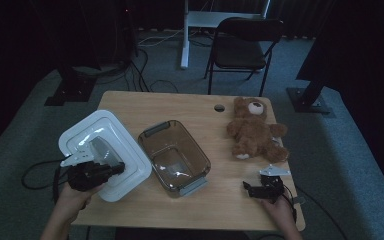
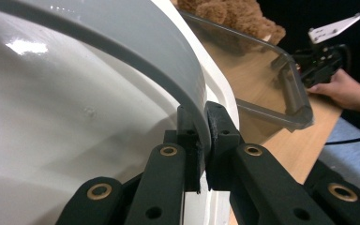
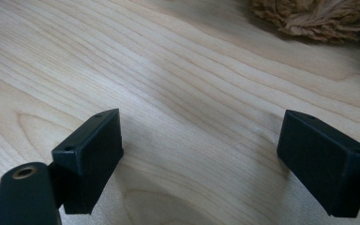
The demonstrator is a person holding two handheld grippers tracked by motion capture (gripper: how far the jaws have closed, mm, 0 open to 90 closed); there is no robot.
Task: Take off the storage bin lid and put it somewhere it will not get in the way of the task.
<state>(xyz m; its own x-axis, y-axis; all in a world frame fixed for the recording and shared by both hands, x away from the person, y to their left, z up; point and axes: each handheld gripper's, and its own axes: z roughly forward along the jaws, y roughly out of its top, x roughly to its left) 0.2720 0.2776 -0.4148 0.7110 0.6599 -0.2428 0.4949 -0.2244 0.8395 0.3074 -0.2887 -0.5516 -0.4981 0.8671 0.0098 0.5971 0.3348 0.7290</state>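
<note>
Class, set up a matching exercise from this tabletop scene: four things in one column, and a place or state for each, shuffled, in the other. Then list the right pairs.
Things:
1. white lid
2. clear bin
3. teddy bear
4. right gripper

Places or states:
A. lies at the table's far right
B. jaws open above bare wood
C. stands empty mid-table
D. its grey rim is clamped by the left gripper

Pairs: 1-D, 2-C, 3-A, 4-B
</note>
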